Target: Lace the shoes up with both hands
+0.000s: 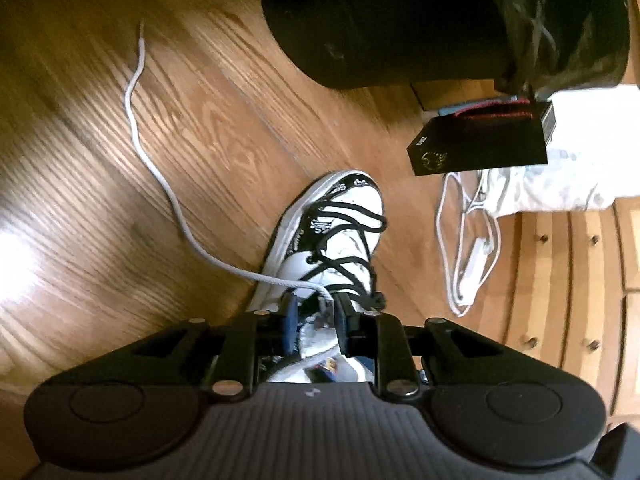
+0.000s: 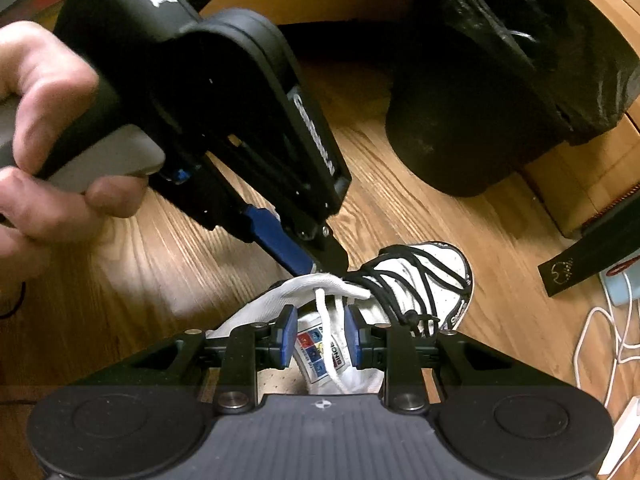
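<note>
Black claw (image 2: 318, 330) — blue pads (image 2: 289, 334).

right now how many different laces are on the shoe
2. A black lace criss-crosses the front of the shoe. A white lace runs from near the ankle opening out across the wood floor. Its other end may be hidden.

One white-and-black sneaker (image 1: 340, 236) stands on the wooden floor (image 1: 100, 184). It carries two laces: one black lace (image 1: 352, 248) crisscrossed over its front, and one white lace (image 1: 160, 176) trailing across the floor toward the left edge. Two grippers show: the left gripper (image 2: 326, 266) and the right gripper (image 2: 320, 336). One hand (image 2: 48, 140) is in view, on the left gripper's handle. Near the floor's right edge lie one black box (image 1: 480, 148) and a tangle of white cables (image 1: 468, 248) whose number cannot be told. One black bag (image 2: 520, 40) sits at the top.
</note>
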### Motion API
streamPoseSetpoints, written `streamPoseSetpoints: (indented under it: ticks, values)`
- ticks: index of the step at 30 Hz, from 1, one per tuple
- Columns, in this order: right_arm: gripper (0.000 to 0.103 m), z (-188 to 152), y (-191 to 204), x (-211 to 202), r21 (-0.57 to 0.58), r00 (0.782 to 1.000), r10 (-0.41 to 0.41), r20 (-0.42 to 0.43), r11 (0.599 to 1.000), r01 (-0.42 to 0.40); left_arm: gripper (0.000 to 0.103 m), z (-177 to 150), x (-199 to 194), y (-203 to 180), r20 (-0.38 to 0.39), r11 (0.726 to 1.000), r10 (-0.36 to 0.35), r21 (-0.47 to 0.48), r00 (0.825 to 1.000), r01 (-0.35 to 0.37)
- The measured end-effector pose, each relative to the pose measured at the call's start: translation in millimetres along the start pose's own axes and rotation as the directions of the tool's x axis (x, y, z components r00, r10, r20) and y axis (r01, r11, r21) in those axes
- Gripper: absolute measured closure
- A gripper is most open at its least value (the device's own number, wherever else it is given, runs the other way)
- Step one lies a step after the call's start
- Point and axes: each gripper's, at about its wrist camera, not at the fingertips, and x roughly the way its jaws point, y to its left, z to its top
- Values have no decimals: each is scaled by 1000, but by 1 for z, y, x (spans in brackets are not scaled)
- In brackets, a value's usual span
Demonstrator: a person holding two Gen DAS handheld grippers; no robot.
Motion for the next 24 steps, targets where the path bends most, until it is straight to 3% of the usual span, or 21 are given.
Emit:
streamPoseSetpoints:
  ticks: [3,6,15,20,24]
  values:
    - [74,-1,0,-1,-18,1000,8,0,1000,-8,100,1,-5,-6,24,999,2,42,1000,-3]
    - [74,-2,-3,-4,-20,1000,4,3,1000,-4,100,0,-9,-17,46,994,33,103,998,-38]
    - [74,-8,-33,-14,51,1000,-27,6,998,26,100,18,-29,-18,111,995,39,91,993,-49]
    - [74,-12,-52,-22,128,999,-30,20,991,27,100,26,-50,-24,207,993,36,104,978,-59]
    - [73,-15,-59,-20,148,999,-38,-14,988,39,100,36,-78,-40,278,991,-28,134,960,-10]
